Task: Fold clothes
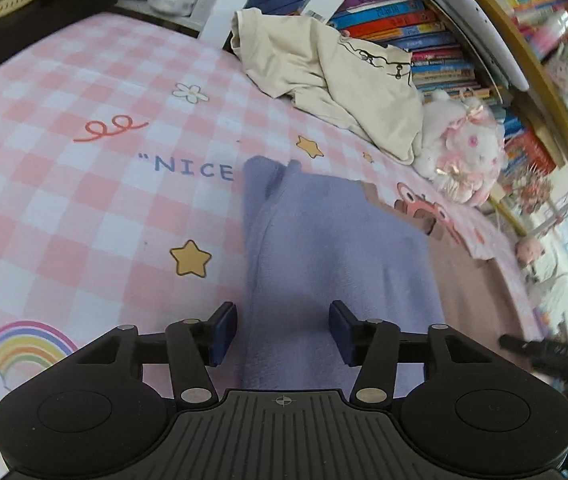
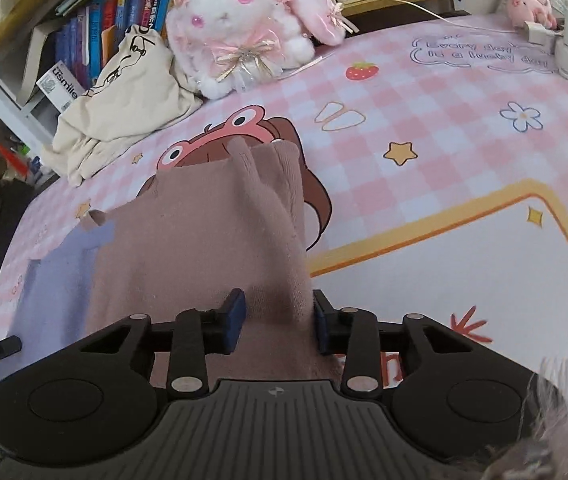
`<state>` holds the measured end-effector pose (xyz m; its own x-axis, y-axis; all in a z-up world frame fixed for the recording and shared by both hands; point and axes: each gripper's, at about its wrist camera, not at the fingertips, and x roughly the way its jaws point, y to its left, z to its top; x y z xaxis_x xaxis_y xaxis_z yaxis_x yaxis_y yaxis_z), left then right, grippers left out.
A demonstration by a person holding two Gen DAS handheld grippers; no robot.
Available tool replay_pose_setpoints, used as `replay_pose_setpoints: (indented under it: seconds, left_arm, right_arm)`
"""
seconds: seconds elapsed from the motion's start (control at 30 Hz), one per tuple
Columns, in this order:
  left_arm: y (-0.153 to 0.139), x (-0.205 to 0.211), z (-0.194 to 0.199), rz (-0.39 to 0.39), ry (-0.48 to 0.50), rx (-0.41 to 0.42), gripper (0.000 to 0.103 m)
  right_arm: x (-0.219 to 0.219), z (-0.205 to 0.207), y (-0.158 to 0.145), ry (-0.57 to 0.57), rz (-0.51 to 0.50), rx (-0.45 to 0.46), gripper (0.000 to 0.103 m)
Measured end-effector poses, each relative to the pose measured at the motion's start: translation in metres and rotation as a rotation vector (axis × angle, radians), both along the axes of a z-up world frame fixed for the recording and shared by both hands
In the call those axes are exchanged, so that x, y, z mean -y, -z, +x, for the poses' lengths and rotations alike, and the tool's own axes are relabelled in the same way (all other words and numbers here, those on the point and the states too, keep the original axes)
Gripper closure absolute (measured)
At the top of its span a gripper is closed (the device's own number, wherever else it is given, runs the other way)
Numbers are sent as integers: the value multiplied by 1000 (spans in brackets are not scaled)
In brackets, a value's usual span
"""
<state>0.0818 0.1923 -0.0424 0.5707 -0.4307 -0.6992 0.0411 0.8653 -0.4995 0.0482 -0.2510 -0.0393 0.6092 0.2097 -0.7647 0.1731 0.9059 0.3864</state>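
Fleece garment (image 2: 220,240) lies under both open grippers (image 1: 283,332) (image 2: 278,320)

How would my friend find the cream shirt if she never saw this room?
Start at the pink checked cover and go to its far edge by the bookshelf. The cream shirt lies crumpled there beside the fluffy white bunny toy. It alone has thin black line drawings; the purple cloth and brown cloth are plain.

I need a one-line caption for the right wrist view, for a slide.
Right tongs open astride a ridge of the mauve fleece garment on the pink checked sheet, plush rabbit beyond.
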Motion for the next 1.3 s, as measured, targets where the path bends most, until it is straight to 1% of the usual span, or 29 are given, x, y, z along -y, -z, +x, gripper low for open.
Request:
replay_pose_setpoints:
  seconds: [0.03, 0.1, 0.2, 0.33, 0.47, 0.5, 0.53, 0.57, 0.6, 0.63, 0.67, 0.7, 0.73, 0.77, 0.9, 1.0, 1.03, 1.13, 1.2, 1.3]
  left_arm:
    - [0, -1, 1, 3, -7, 2, 55]
    - [-1, -5, 4, 30, -38, 10, 56]
    - [0, -19, 10, 16, -80, 5, 56]
    - [0, -25, 15, 28, -70, 6, 56]
    - [0, -24, 15, 52, -67, 17, 55]
    - [-3, -22, 13, 68, -74, 27, 55]
    - [-6, -21, 10, 85, -84, 39, 53]
    - [-12, -18, 4, 102, -91, 66, 52]
    - [-19, -15, -2, 119, -97, 100, 49]
    - [-26, -12, -9, 136, -103, 134, 46]
    - [-33, -9, -16, 153, -109, 167, 37]
    - [-39, -4, -23, 168, -109, 198, 33]
    - [-44, 1, -30, 183, -100, 224, 33]
    - [-49, 6, -37, 199, -90, 242, 32]
    - [-57, 31, -59, 282, -104, 267, 22]
    - [-57, 48, -77, 300, -152, 257, 18]
    - [-57, 53, -83, 296, -166, 250, 18]
    - [-54, 69, -98, 282, -188, 221, 14]
    - [-51, 80, -107, 286, -193, 201, 14]
    - [-47, 95, -118, 288, -202, 172, 14]
  right_arm:
    - [-3, 0, -1, -8, 10, -1, 75]
    - [-11, 2, -1, -28, 32, -3, 77]
    - [-22, 7, -1, -37, 46, 10, 78]
    - [-28, 14, 2, -24, 56, 26, 78]
    - [-31, 14, -2, -46, 15, 31, 76]
    - [-32, 13, -4, -45, 2, 35, 72]
    - [-33, 12, -5, -44, -11, 40, 72]
    - [-34, 11, -7, -44, -24, 46, 67]
    - [-35, 8, -11, -50, -39, 62, 63]
    - [-38, 5, -15, -62, -61, 83, 53]
    - [-40, 1, -19, -73, -86, 100, 49]
    - [-42, -3, -24, -87, -116, 121, 47]
    - [-44, -7, -27, -101, -138, 134, 41]
    - [-46, -11, -30, -114, -159, 148, 34]
    - [-51, -27, -35, -159, -225, 176, 22]
    - [-52, -42, -32, -167, -265, 167, 21]
    - [-51, -47, -31, -167, -269, 157, 19]
    - [-46, -61, -24, -184, -258, 138, 18]
    - [-42, -66, -21, -215, -254, 119, 18]
    - [-37, -77, -20, -270, -275, 122, 18]
